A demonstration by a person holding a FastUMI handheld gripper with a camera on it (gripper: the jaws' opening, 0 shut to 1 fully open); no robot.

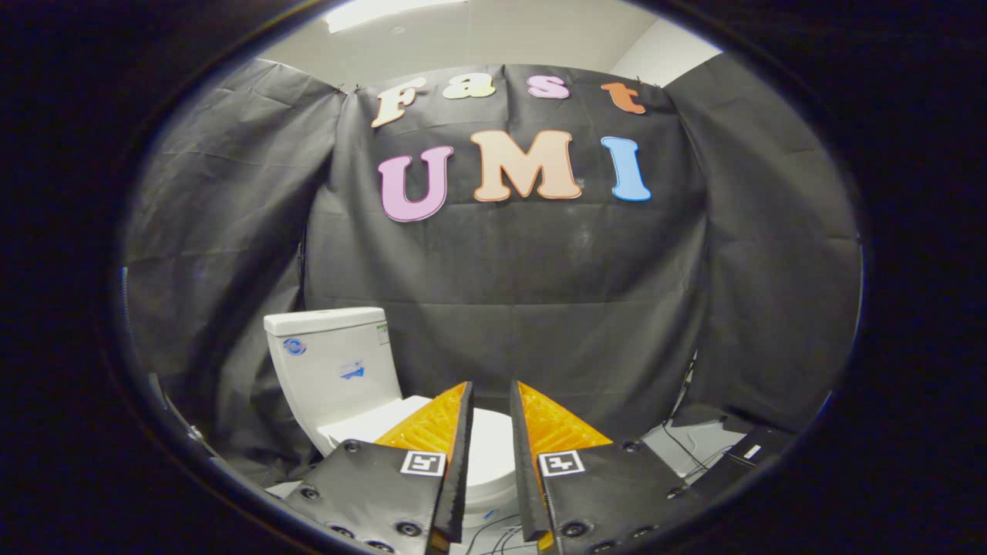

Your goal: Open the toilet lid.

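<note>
The lid (493, 455) lies flat and closed on the toilet (347, 385), a white slab reaching forward from the foot of the tank (328, 362). We see it just beyond the fingertips, partly hidden behind the two fingers (439, 432), with a strip of it showing in the gap between them. Its front edge seems to sit low, near where the fingers cross it, though we cannot tell exactly where the rim ends.

As we judge it, nothing of the task is done yet: the lid is down and untouched, and the whole lift remains, which means reaching the front edge, getting a finger under or around it, and swinging it up toward the tank.

The gripper (491, 393) is held above and in front of the bowl, pointing roughly level toward the back wall, a little to the right of the tank. The fingers stand narrowly apart, holding nothing, with only a slim gap between their dark inner faces. They are clear of the lid, not touching it.

Further out, black cloth (540, 293) closes the booth on all sides, and some cables (493, 532) trail over the floor (678, 447) beside the toilet.
</note>
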